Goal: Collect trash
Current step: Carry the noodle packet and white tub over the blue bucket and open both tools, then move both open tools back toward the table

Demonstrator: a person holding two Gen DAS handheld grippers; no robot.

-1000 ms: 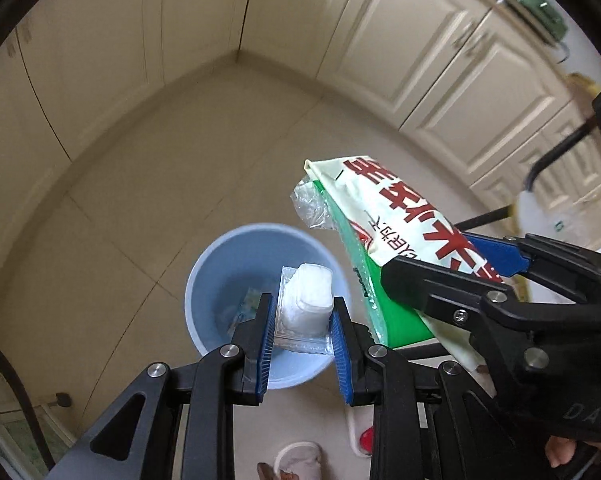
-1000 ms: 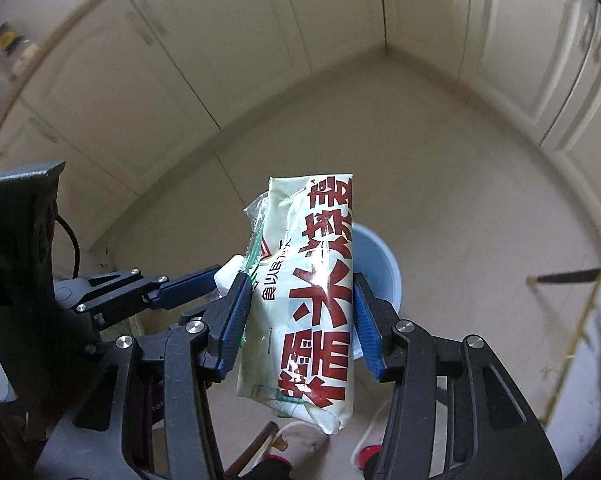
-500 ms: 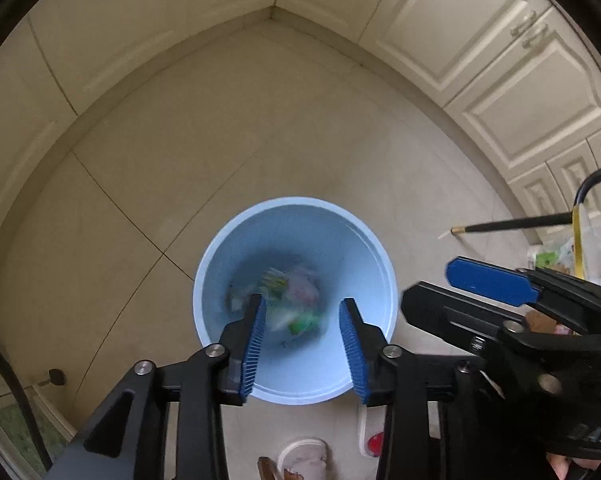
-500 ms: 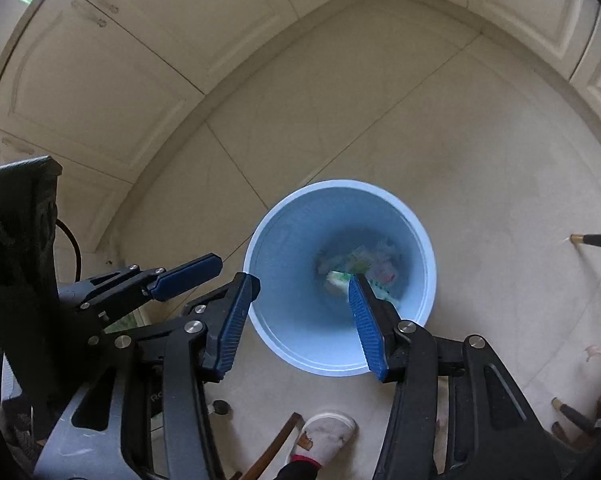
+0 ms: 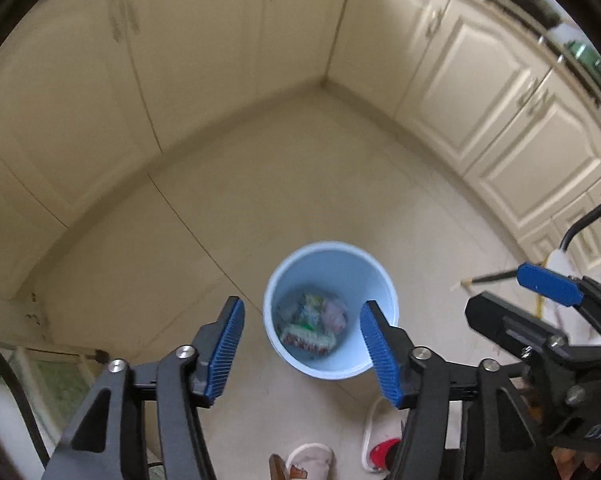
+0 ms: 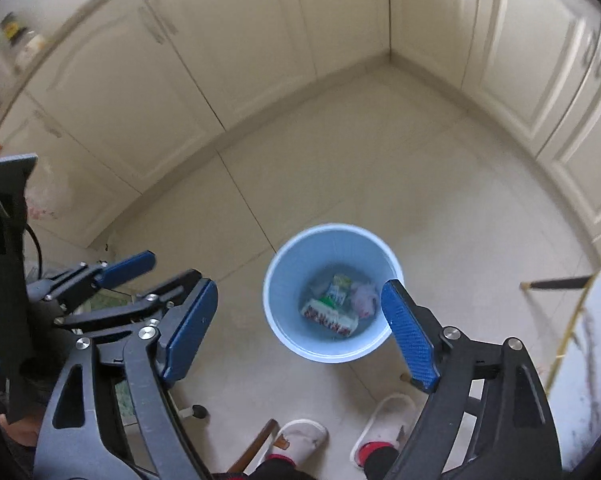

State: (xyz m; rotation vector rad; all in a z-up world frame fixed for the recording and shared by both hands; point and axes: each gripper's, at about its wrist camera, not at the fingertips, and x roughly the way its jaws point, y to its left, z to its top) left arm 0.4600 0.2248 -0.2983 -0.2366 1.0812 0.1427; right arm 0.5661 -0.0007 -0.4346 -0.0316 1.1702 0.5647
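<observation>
A light blue bin point(image 5: 330, 264) point(image 6: 284, 280) stands on the tiled floor below both grippers. Inside it lie a red-and-white wrapper point(image 5: 308, 340) point(image 6: 329, 317), a green-and-white packet point(image 6: 337, 286) and crumpled plastic point(image 6: 363, 295). My left gripper point(image 5: 302, 350) hangs high above the bin, its jaws opening with nothing between them. My right gripper point(image 6: 300, 334) is also well above the bin, jaws opening and empty. Each gripper shows at the edge of the other's view: the right gripper point(image 5: 548, 286) on the right, the left gripper point(image 6: 112, 268) on the left.
Cream cabinet doors point(image 5: 220, 40) point(image 6: 240, 48) line the walls around a corner. A person's slippered feet point(image 6: 300, 436) stand just in front of the bin. A dark stick point(image 6: 556, 282) lies on the floor at right. A countertop edge point(image 6: 592, 360) sits at far right.
The wrapper and the small white packet left the grippers and now lie in the bin. Both grippers rose away from the bin and their jaws spread wider.
</observation>
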